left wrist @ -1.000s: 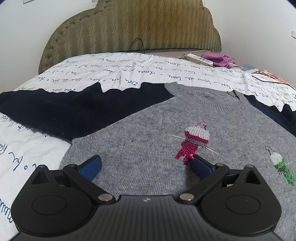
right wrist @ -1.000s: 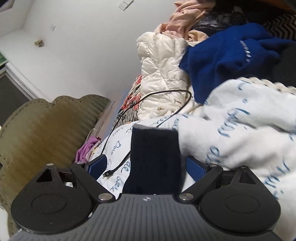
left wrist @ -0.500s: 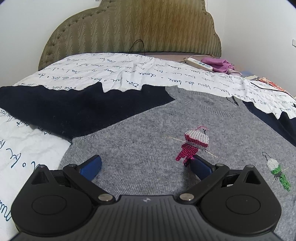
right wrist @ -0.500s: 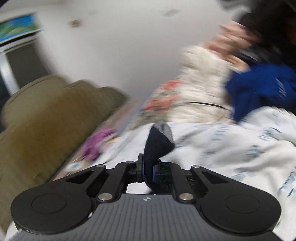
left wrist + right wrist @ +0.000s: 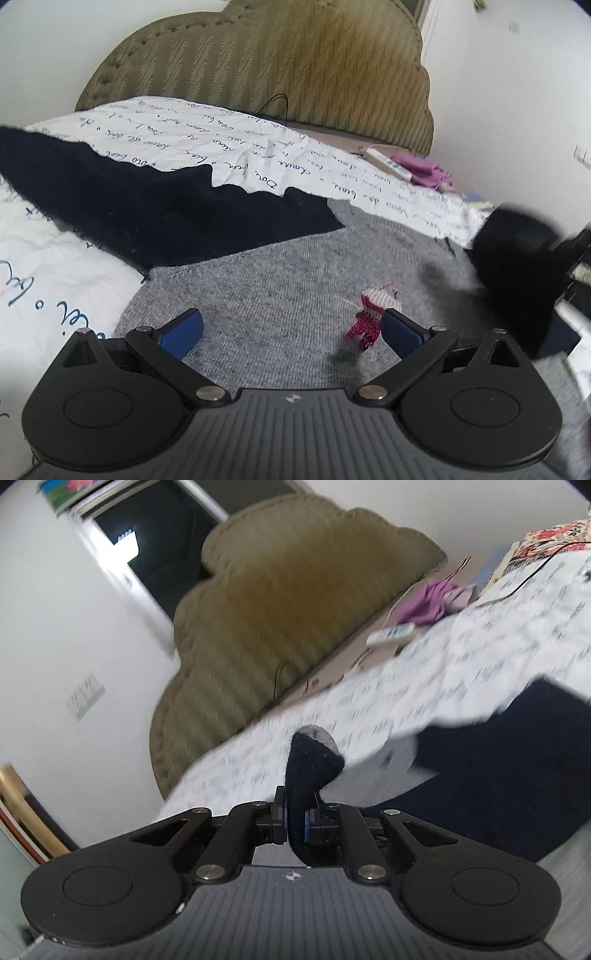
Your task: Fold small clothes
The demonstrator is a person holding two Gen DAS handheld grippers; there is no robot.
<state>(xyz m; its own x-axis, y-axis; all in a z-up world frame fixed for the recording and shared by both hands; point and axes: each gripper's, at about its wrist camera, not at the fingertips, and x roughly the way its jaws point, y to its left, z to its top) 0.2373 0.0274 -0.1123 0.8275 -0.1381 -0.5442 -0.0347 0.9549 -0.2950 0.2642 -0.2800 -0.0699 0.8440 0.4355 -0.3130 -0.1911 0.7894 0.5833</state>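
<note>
A grey knit sweater with navy sleeves lies flat on the bed. A small pink and white embroidered figure sits on its chest. My left gripper is open just above the grey chest, with the figure beside its right finger. The left navy sleeve is spread out to the left. My right gripper is shut on the right navy sleeve cuff and holds it lifted. That lifted sleeve shows blurred at the right of the left wrist view.
The bed has a white sheet with blue script and an olive padded headboard. A white remote and purple cloth lie near the headboard. A black cable runs across the sheet at the far right.
My right gripper closed on the navy sleeve cuff and swung it up and left over the sweater. My left gripper stayed open and shifted slightly over the grey chest.
</note>
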